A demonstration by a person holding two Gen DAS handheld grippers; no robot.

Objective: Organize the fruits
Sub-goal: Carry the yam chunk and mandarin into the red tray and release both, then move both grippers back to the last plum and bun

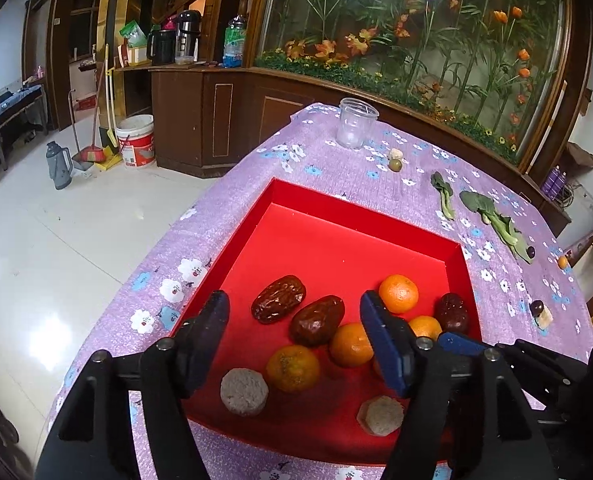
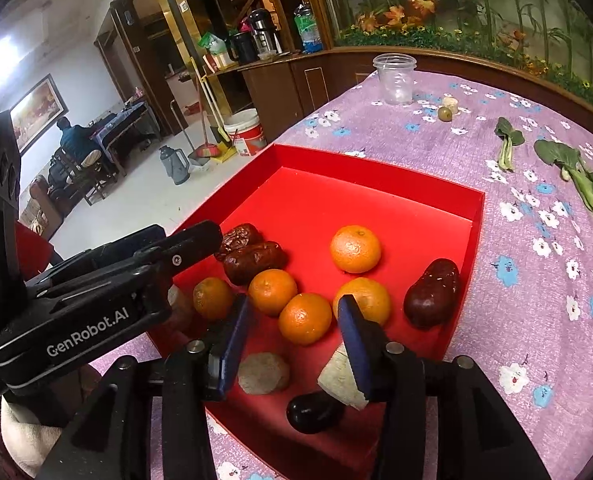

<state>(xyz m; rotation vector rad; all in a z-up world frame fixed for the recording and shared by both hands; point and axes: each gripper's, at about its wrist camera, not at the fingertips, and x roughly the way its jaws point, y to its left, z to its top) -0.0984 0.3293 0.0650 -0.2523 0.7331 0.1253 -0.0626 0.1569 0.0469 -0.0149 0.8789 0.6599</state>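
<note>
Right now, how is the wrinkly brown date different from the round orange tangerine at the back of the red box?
The wrinkly brown date is dark, oval and creased; the round orange tangerine is bright, ball-shaped and smooth. The date lies towards the left, the tangerine towards the right. Both rest loose inside the red box.

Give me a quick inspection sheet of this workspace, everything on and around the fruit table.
Surface: purple floral tablecloth.
Job's things: red tray holding oranges, red dates, pale round slices and a dark fruit.
Clutter: clear plastic cup, greens, small green fruit.
Grippers: left gripper and right gripper open over the tray, nothing held.
Cables: nothing seen.
Surroundings: wooden cabinet, bucket, seated person.
</note>
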